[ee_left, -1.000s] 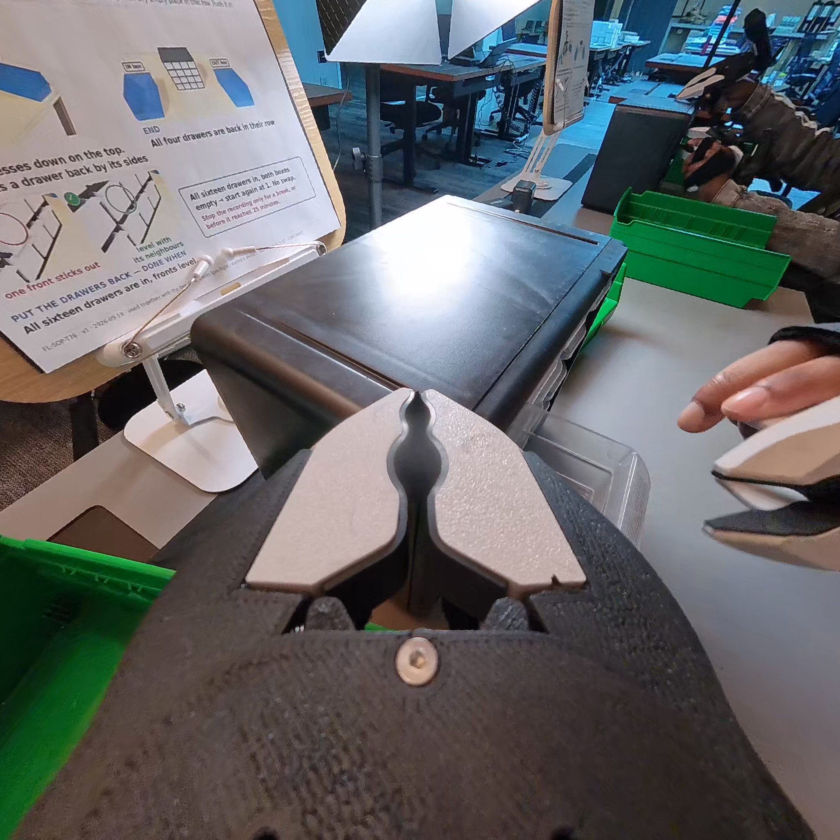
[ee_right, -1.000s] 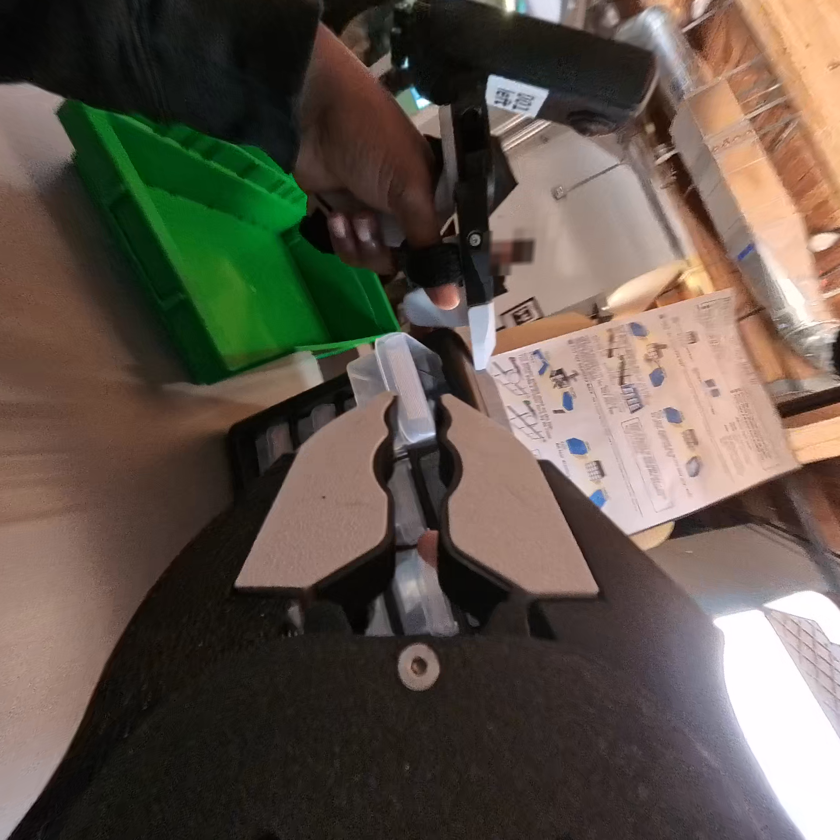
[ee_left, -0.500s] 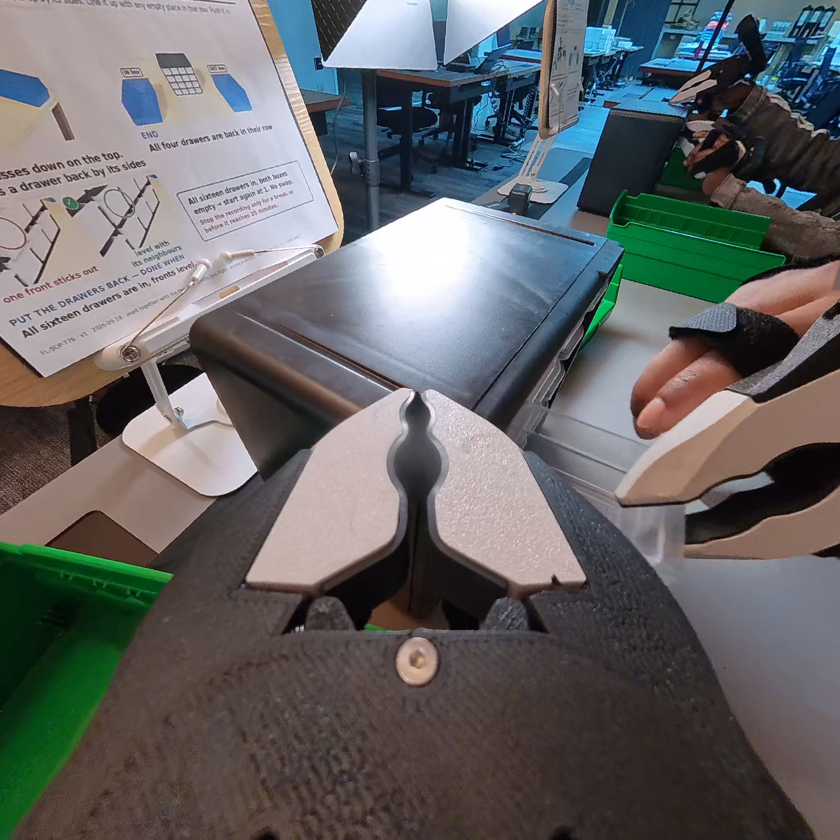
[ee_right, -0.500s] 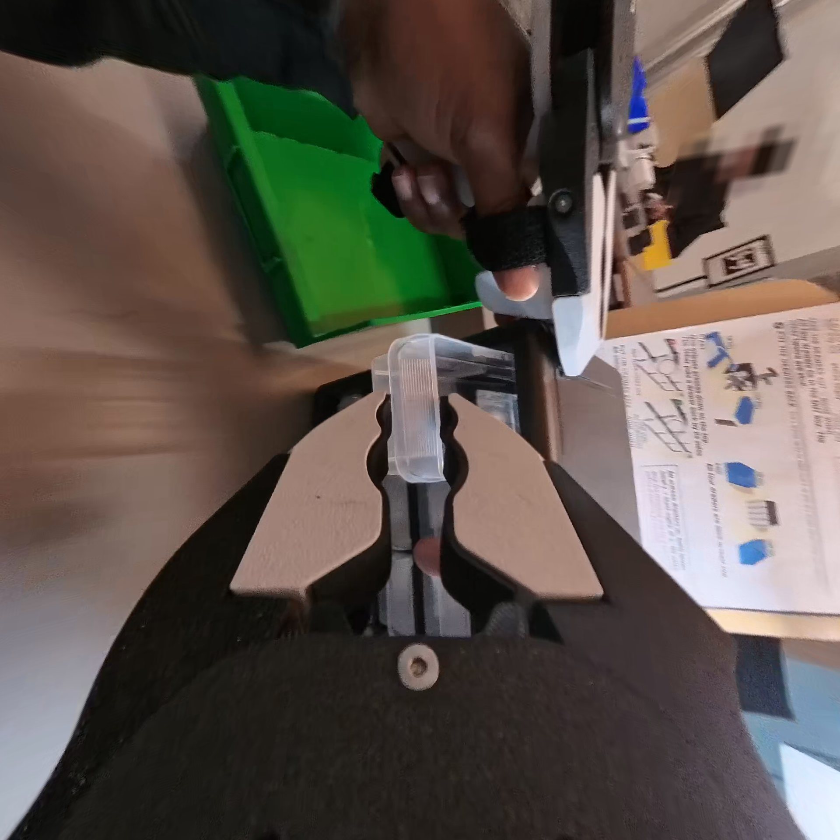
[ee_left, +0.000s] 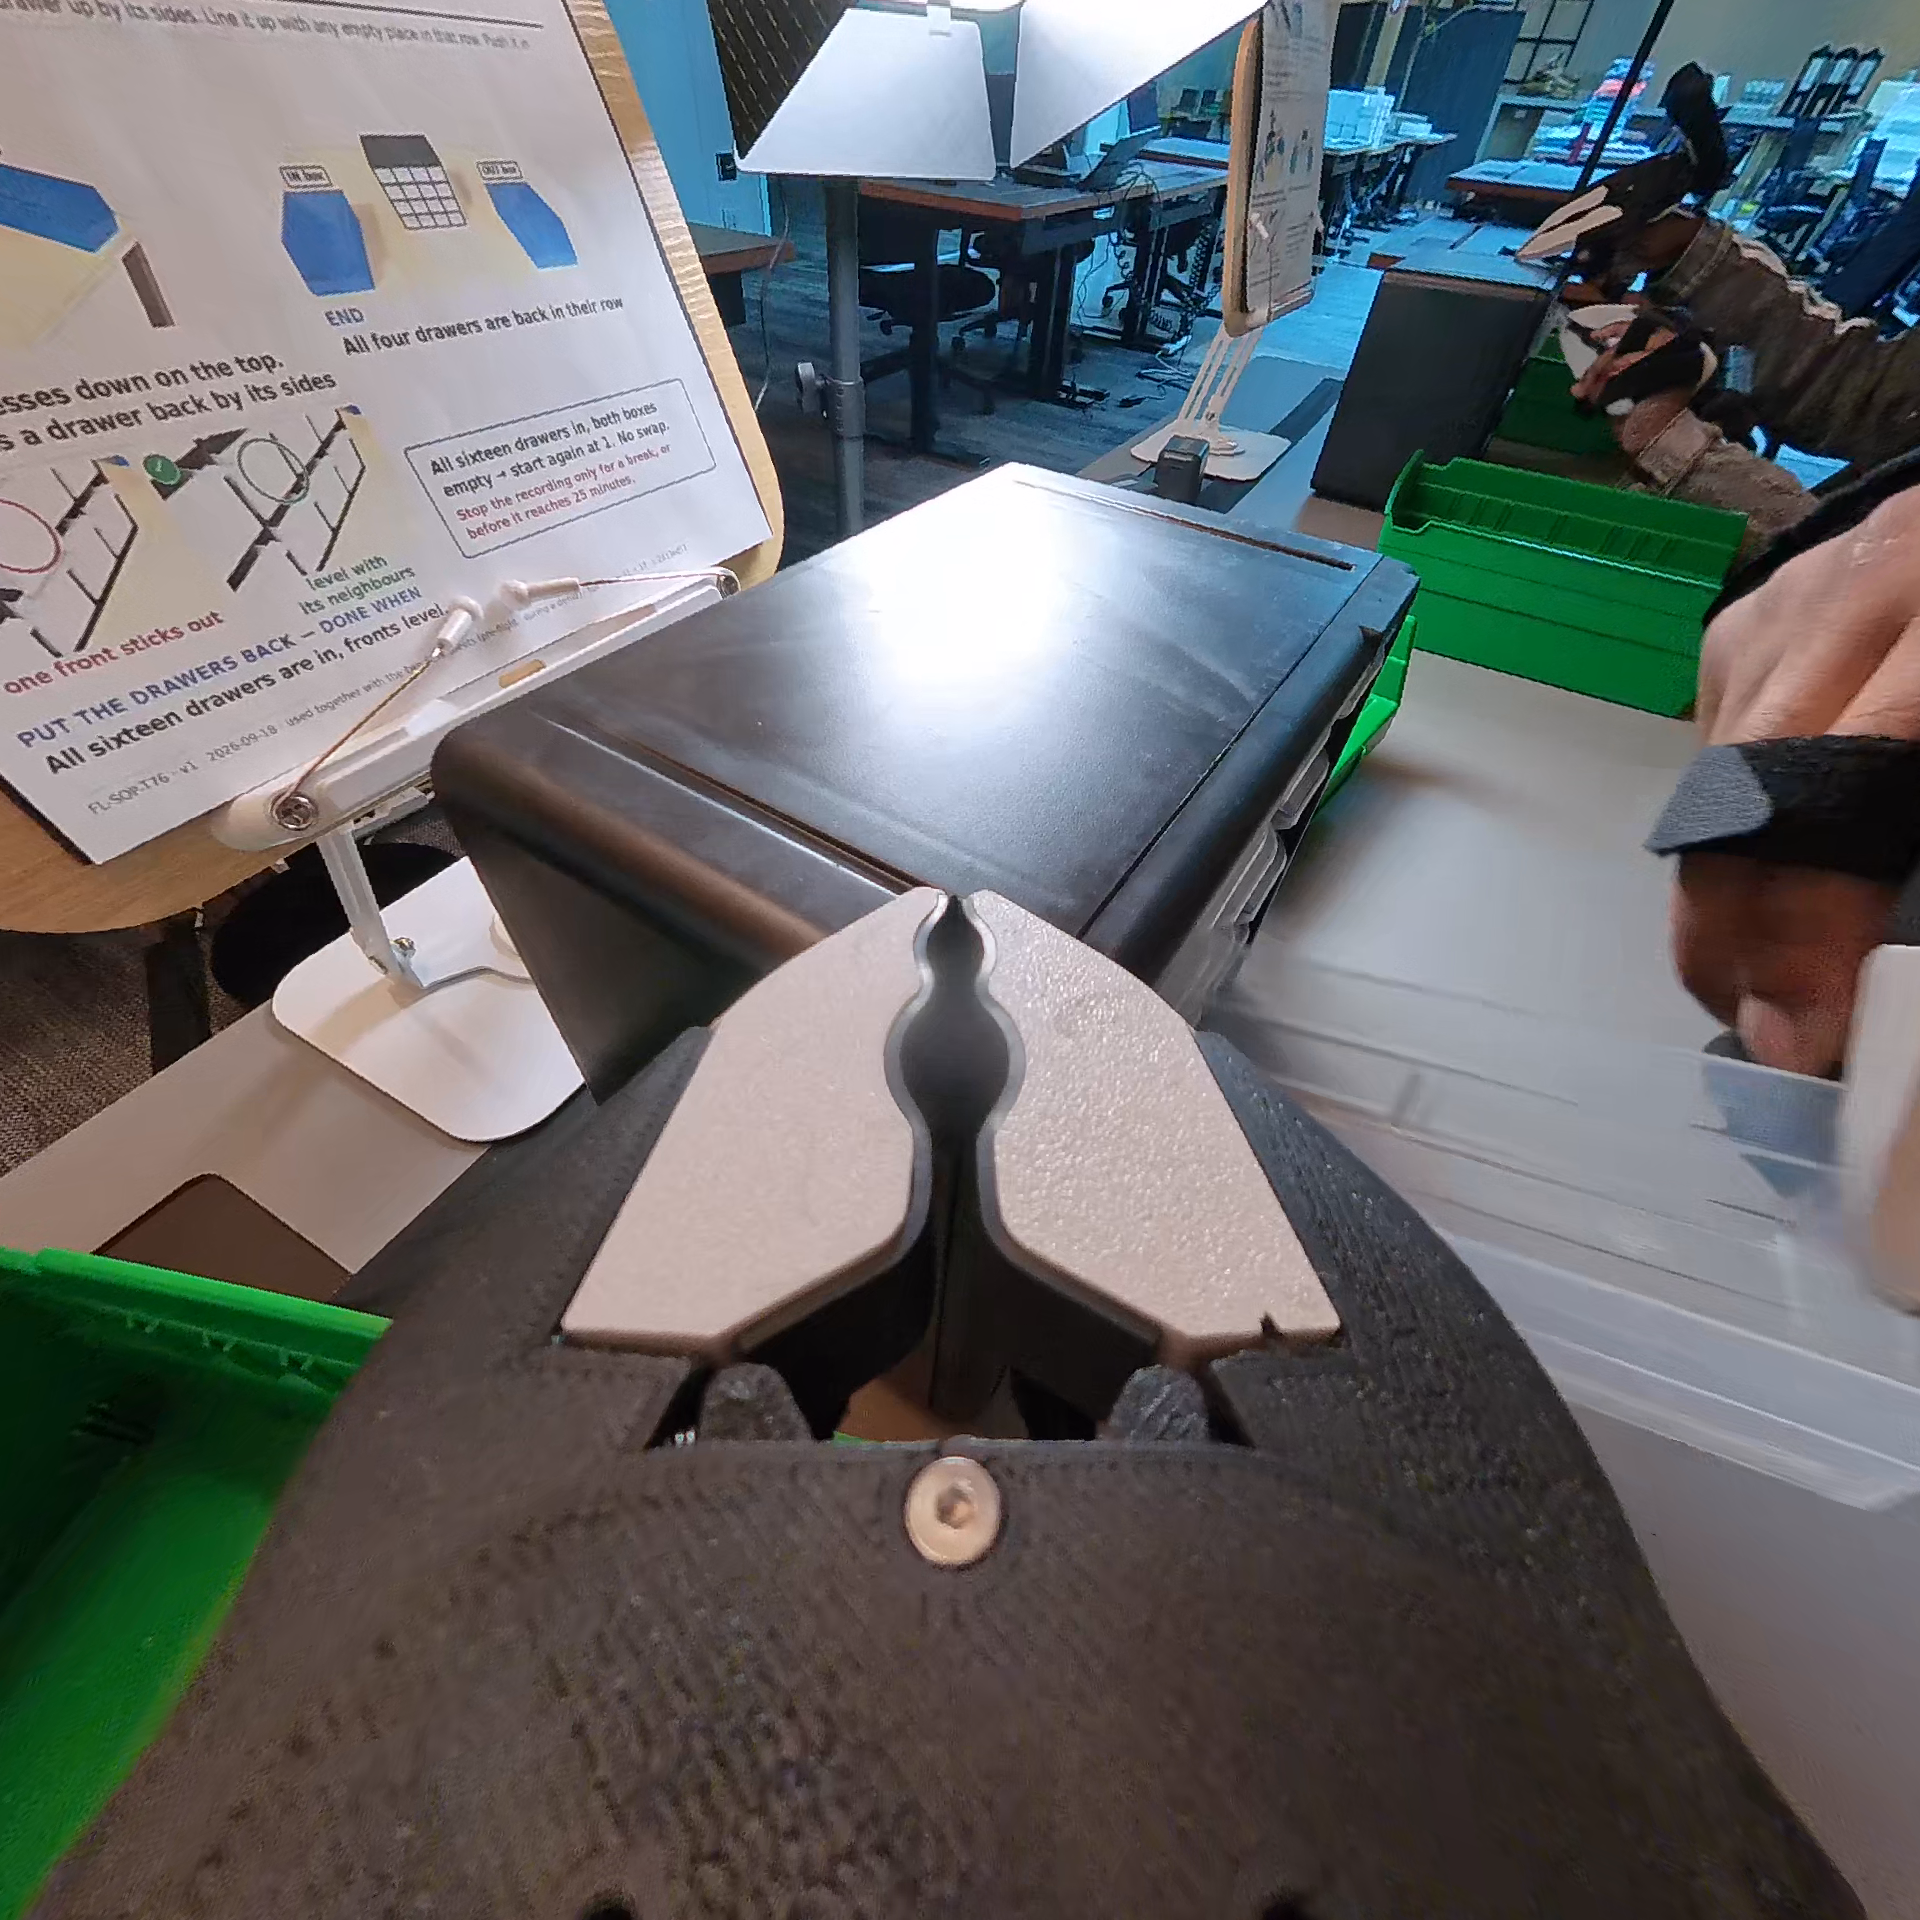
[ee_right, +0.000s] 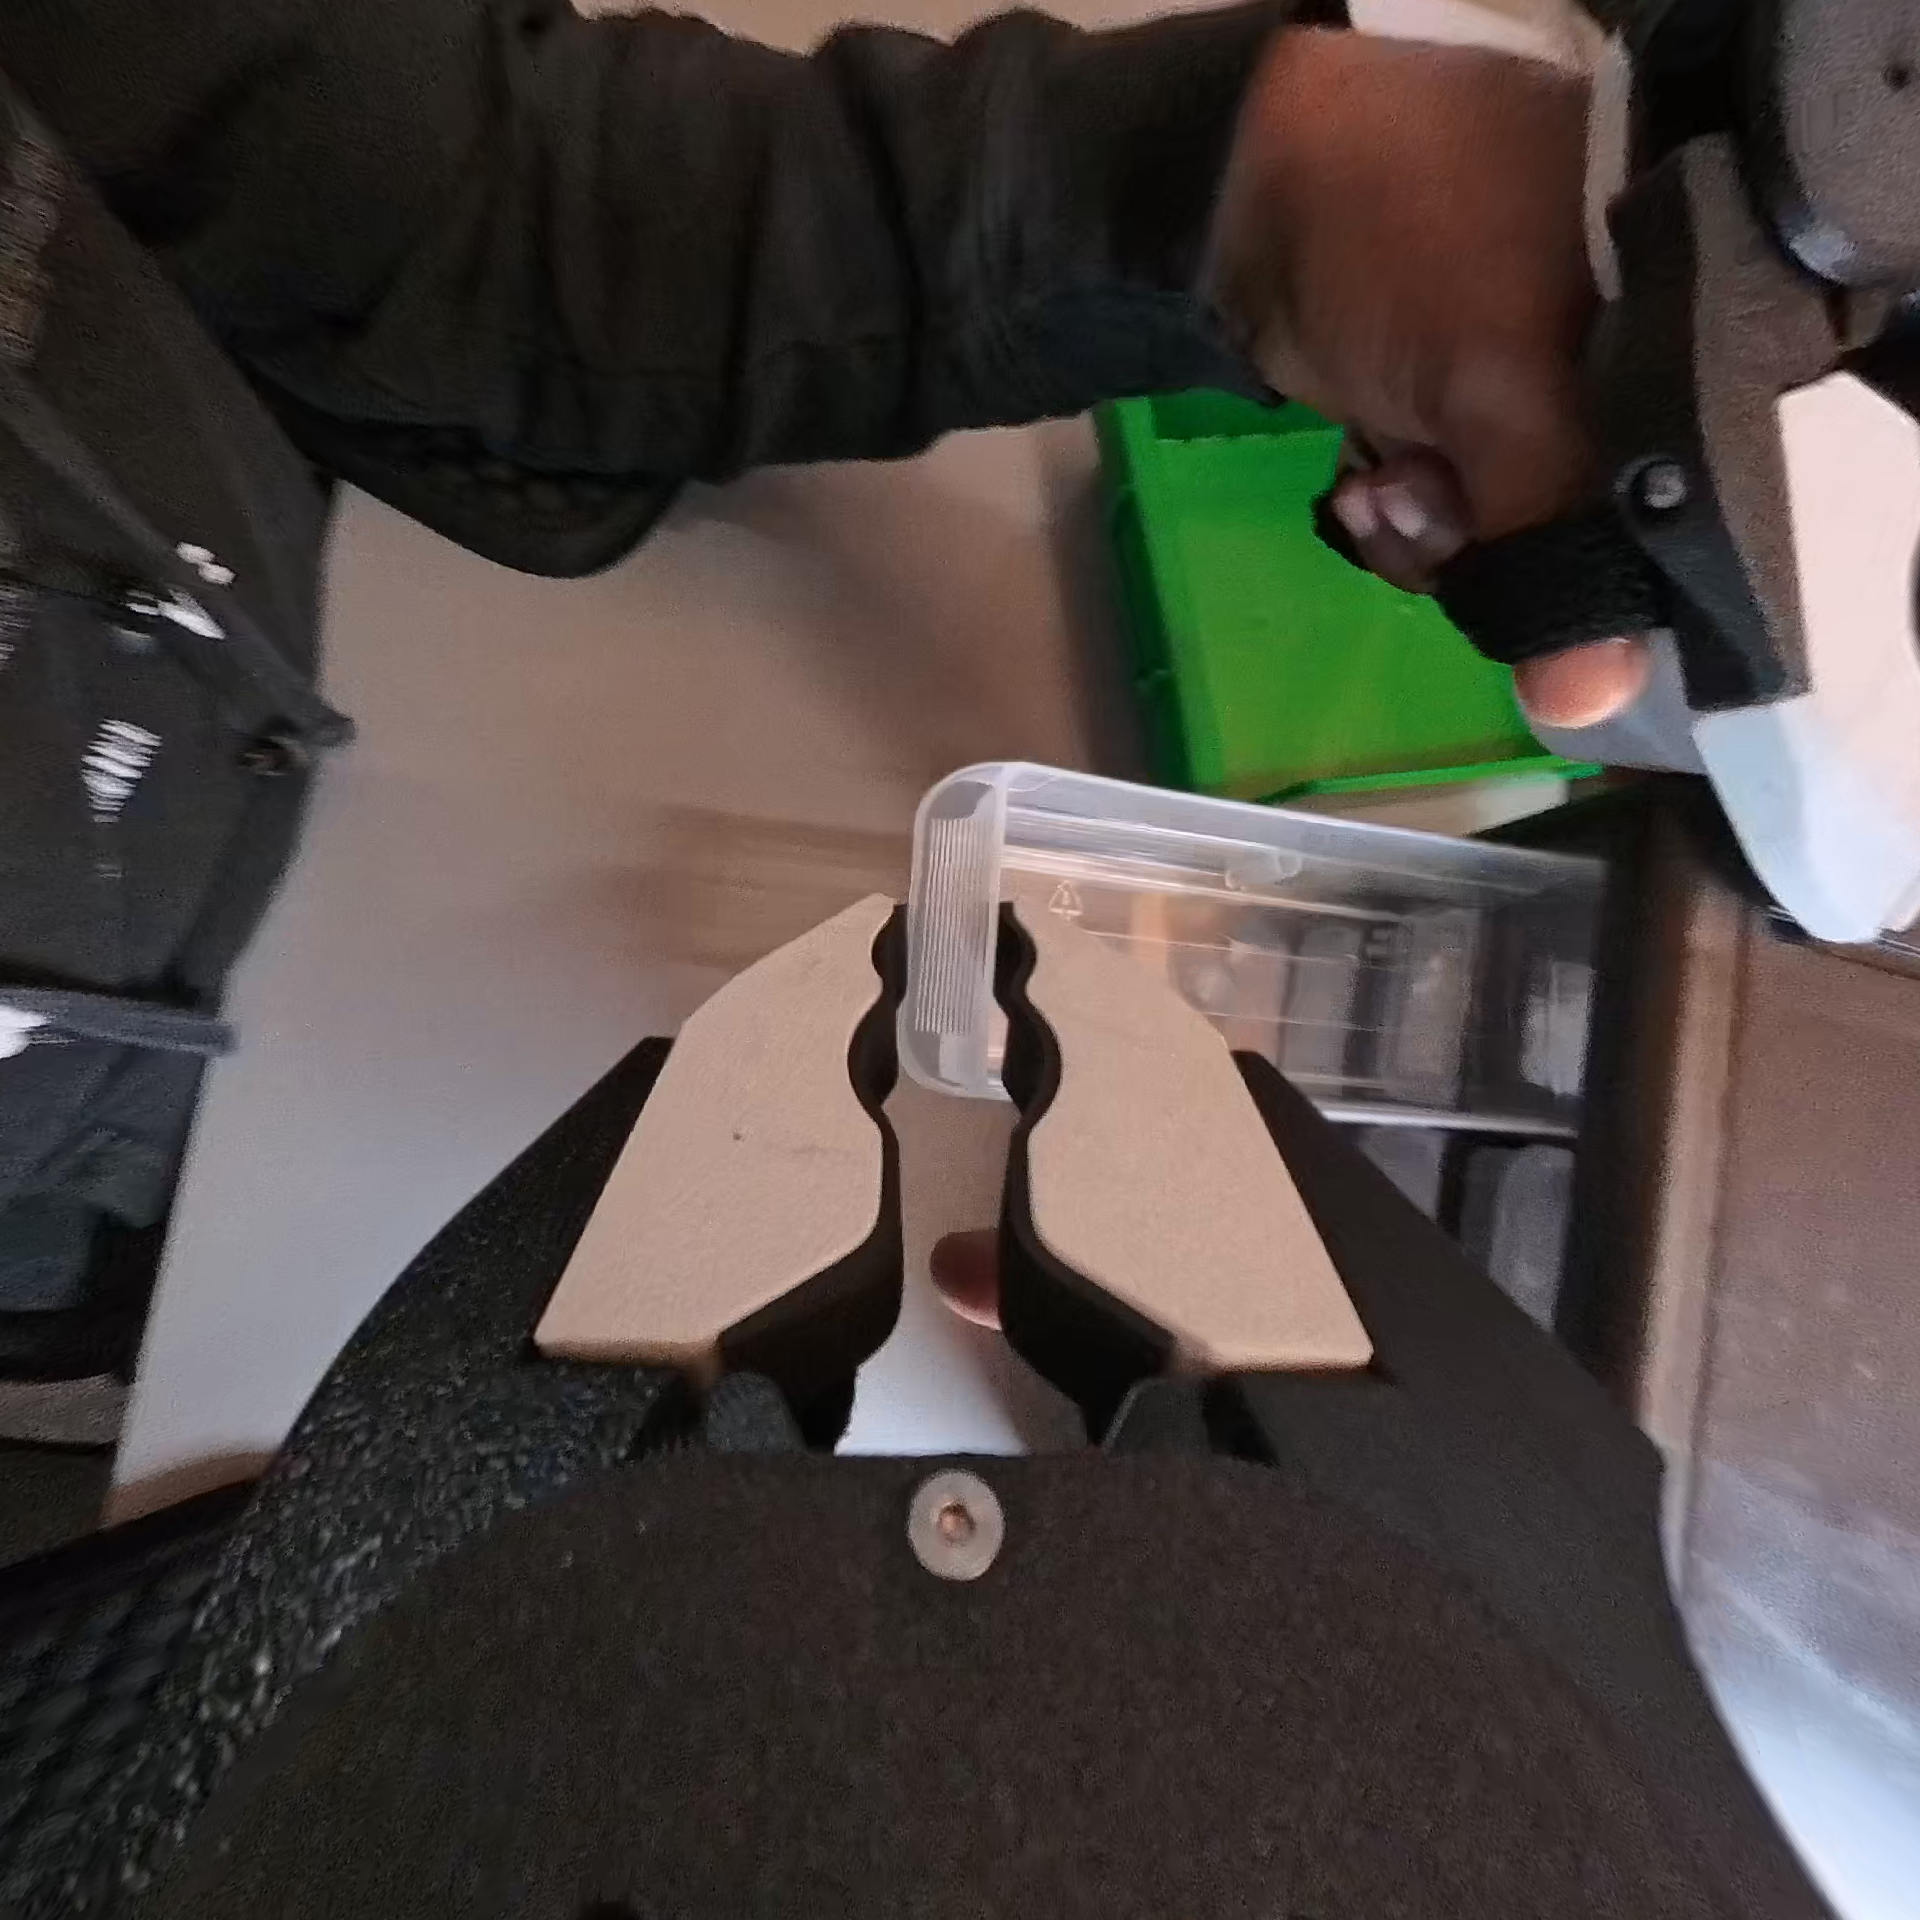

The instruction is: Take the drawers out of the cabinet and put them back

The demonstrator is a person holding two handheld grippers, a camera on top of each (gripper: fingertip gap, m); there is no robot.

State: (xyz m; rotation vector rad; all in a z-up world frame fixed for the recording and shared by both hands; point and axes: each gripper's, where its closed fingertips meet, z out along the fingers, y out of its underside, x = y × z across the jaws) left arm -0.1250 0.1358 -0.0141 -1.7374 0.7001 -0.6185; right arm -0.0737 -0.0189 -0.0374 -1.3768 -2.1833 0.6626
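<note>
A: What is the right gripper doing?

B: Its two fingers are clamped on the ribbed front pull of a clear plastic drawer. The drawer sticks well out of the black cabinet, its far end at the cabinet's front, above the pale table.

A: Anything in the drawer?

B: I can see through its walls to the cabinet front behind; no contents show.

A: And the left gripper?

B: Its fingers are pressed together with nothing between them. It sits at the near edge of the cabinet's top. From the right wrist view its pale tip hangs by the cabinet's top corner, held by a hand in a dark sleeve.

A: Other containers?

B: A green bin lies on the table beyond the drawer; the part of its inside that shows is bare. Another green bin sits past the cabinet, beside an instruction sheet on a stand.
</note>
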